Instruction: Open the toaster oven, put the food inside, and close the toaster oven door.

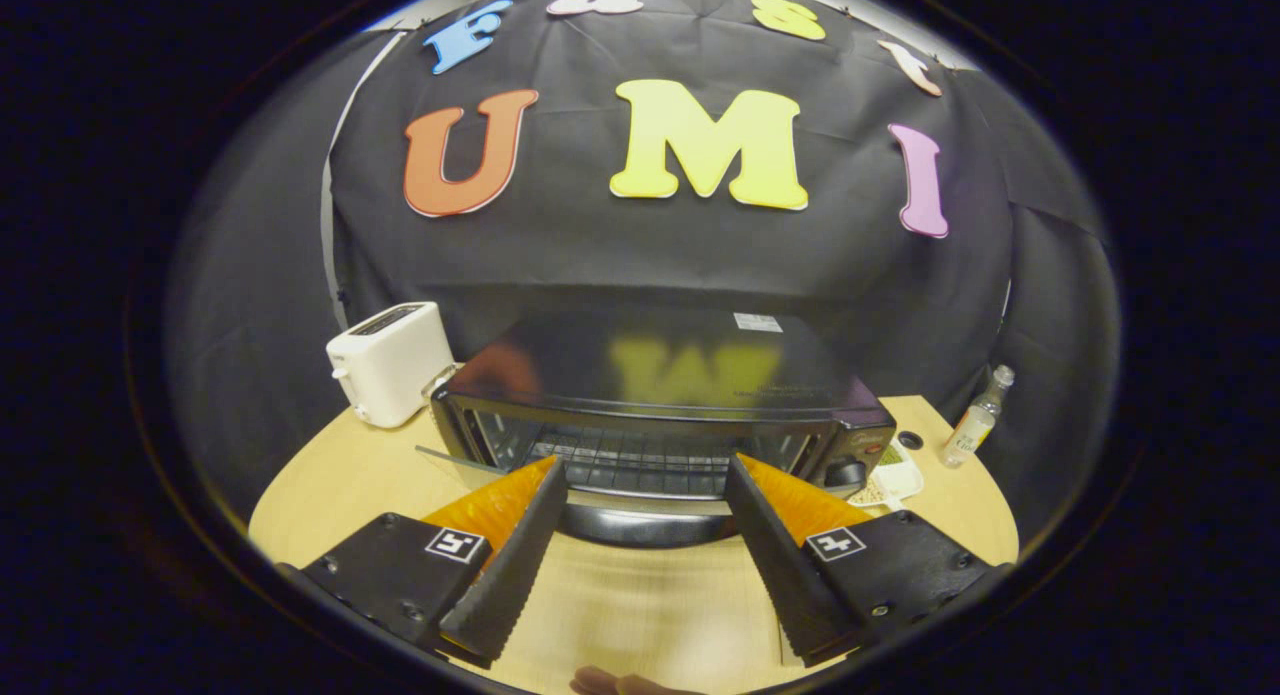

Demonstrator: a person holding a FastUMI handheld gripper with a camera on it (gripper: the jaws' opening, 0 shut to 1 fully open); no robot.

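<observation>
Jaws wide (level) facing toaster oven [660,395].

Gripper view looks forward along the fingers [548,480], close to the toaster oven [660,395]

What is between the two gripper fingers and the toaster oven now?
In the gripper view, the open gripper faces the toaster oven. Its lowered door with a dark handle lies between the fingers; nothing else intervenes.
</observation>
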